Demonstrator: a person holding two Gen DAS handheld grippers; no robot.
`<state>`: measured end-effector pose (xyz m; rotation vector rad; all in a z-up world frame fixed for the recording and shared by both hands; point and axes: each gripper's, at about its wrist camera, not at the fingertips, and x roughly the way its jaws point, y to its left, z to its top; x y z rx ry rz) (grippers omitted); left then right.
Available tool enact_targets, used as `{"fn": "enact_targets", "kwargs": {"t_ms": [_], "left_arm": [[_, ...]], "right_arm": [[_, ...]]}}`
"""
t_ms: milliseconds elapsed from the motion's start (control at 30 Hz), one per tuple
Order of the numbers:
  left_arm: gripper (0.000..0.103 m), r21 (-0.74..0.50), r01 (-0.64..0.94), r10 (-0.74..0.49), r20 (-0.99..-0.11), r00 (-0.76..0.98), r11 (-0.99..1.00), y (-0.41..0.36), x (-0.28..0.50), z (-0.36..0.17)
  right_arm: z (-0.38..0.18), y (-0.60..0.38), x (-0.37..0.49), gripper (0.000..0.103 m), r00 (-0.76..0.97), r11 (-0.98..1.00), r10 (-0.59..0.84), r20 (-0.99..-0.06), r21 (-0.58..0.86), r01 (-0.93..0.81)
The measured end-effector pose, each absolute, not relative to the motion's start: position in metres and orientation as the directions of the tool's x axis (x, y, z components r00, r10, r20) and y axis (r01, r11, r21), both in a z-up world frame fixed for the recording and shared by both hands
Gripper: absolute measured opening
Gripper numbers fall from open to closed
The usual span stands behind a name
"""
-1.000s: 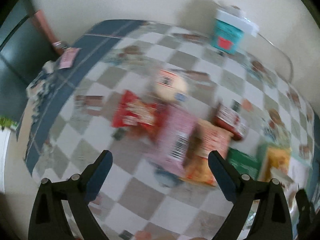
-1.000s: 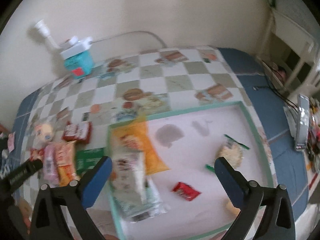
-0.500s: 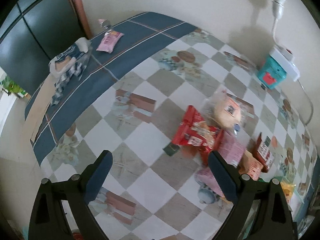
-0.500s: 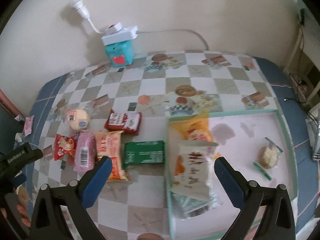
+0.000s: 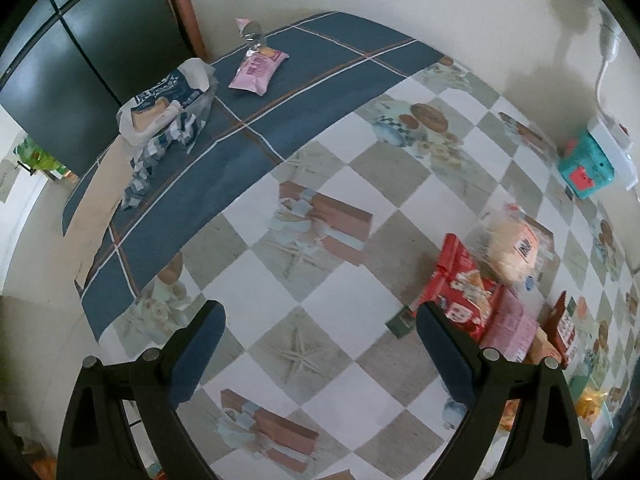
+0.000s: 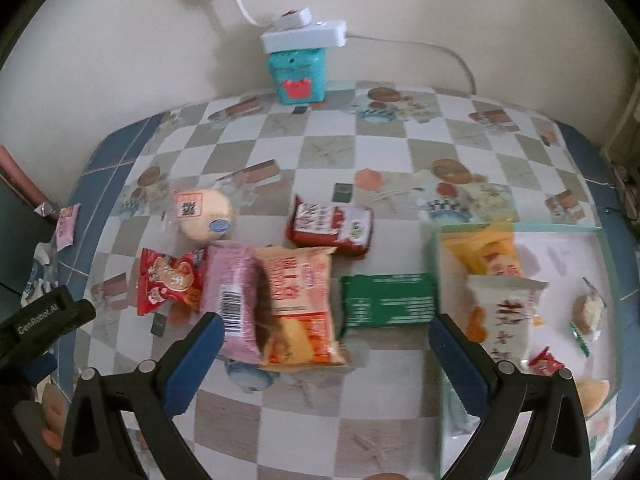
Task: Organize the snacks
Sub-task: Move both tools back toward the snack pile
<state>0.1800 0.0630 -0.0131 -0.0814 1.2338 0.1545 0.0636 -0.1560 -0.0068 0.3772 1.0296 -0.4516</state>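
In the right wrist view several snacks lie on the checkered table: a round bun (image 6: 204,212), a red packet (image 6: 168,286), a pink packet (image 6: 236,300), an orange chip bag (image 6: 300,304), a dark red packet (image 6: 330,226) and a green box (image 6: 386,300). A white tray with a teal rim (image 6: 604,256) at the right holds a yellow bag (image 6: 484,256), a white bag (image 6: 506,316) and small snacks. My right gripper (image 6: 322,350) is open above the chip bag and green box. My left gripper (image 5: 320,344) is open over bare table; the red packet (image 5: 460,292) and bun (image 5: 516,248) lie to its right.
A teal box (image 6: 298,72) with a white power strip (image 6: 304,34) on top stands at the back wall. In the left wrist view a pink packet (image 5: 258,70) and a crumpled wrapper (image 5: 168,108) lie on the blue border near a dark cabinet (image 5: 80,68).
Both views have swung left. The left gripper has turned from the snack pile toward the table's blue edge. The right gripper has shifted from over the tray to over the loose snacks.
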Motion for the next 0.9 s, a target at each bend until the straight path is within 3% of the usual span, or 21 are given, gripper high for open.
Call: {"fn": "enact_targets", "kwargs": {"t_ms": [900], "left_arm": [[0.096,-0.125,0.028,-0.128,-0.966,0.224,0.992,0.007,0.217,-0.066]], "right_arm": [[-0.040,-0.188,0.088,0.103,0.356,0.821,-0.164,-0.920,0.073,0.566]]}}
